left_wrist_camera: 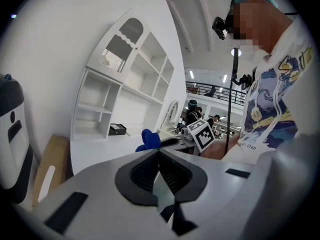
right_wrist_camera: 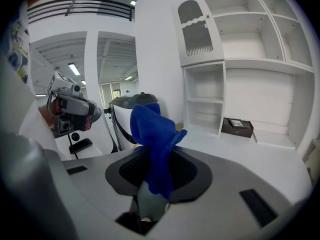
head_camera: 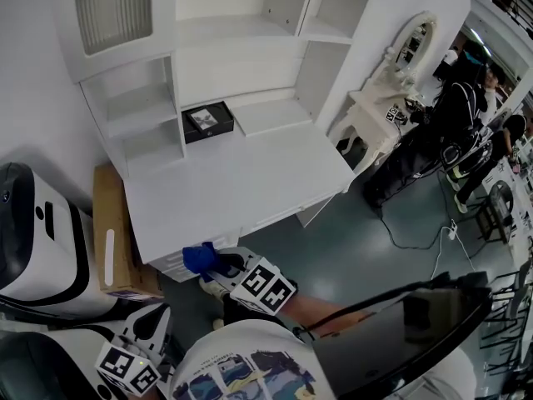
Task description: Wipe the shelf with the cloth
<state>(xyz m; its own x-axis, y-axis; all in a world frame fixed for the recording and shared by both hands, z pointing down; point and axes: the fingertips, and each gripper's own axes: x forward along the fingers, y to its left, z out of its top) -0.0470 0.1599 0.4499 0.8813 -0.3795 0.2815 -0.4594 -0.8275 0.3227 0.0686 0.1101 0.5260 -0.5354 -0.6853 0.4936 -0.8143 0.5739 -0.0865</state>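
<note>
The right tongs [right_wrist_camera: 154, 176] are clamped on a blue cloth [right_wrist_camera: 151, 129]. Its bunched length runs straight out past their tips, at the near edge of the white table [head_camera: 250, 182]. The left tongs [left_wrist_camera: 159, 160] are pressed together and empty. Behind the table rises the white shelf [head_camera: 137, 107], a black box [head_camera: 207, 122] at its foot, grey floor [head_camera: 375, 248] alongside.

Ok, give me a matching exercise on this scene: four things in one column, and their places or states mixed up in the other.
1. blue cloth
2. black box
3. left gripper
4. cardboard box

A. shut, nothing between its jaws
B. beside the white desk's end
C. pinched in the right gripper
D. on the desk, below the shelves

Pairs: 1-C, 2-D, 3-A, 4-B
</note>
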